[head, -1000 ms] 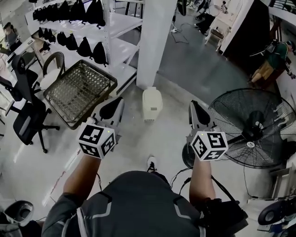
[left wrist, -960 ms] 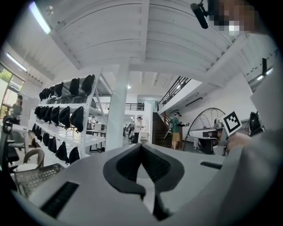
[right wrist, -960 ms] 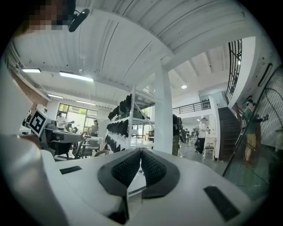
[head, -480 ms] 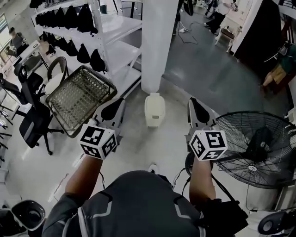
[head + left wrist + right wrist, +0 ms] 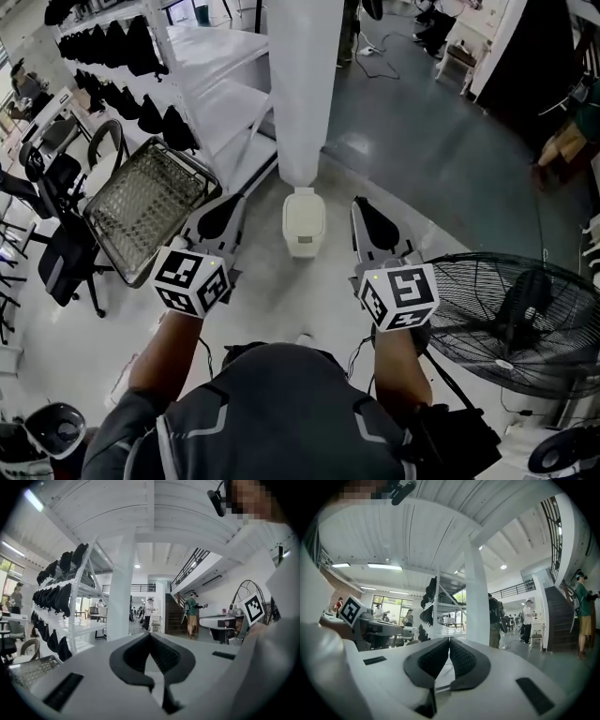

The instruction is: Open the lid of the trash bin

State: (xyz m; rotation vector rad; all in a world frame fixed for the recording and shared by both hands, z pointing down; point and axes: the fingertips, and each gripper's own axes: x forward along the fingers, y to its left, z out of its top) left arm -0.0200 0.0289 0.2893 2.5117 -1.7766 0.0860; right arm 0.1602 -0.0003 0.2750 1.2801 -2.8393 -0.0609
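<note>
The trash bin (image 5: 304,223) was found standing on the floor (image 5: 267,291) at the foot of a white pillar (image 5: 305,84), ahead of the person and well apart from both tongs. Its lid (image 5: 305,202) was down and untouched.

The left tongs (image 5: 237,201) were held clenched, pads pressed together at the tips with nothing between them. The right tongs (image 5: 359,202) were clenched and empty in the same way. Both would have to be released before any hold could be taken.

The bin was judged to be small, pale plastic, hollow and probably light. On the glossy floor it could be expected to slide or tip if the lid were pulled hard. The lid was taken to be stiff, smooth and rounded, so a pinch on its crown would likely slip off. A hold at the lid's free edge, hooked from beneath or pinched across the lip, was thought better. Which end carried the hinge could not be told from this height. The body could be steadied by the other tongs against its side wall. A wire basket (image 5: 141,199) and a fan (image 5: 511,309) were seen to either side, clear of the approach.
</note>
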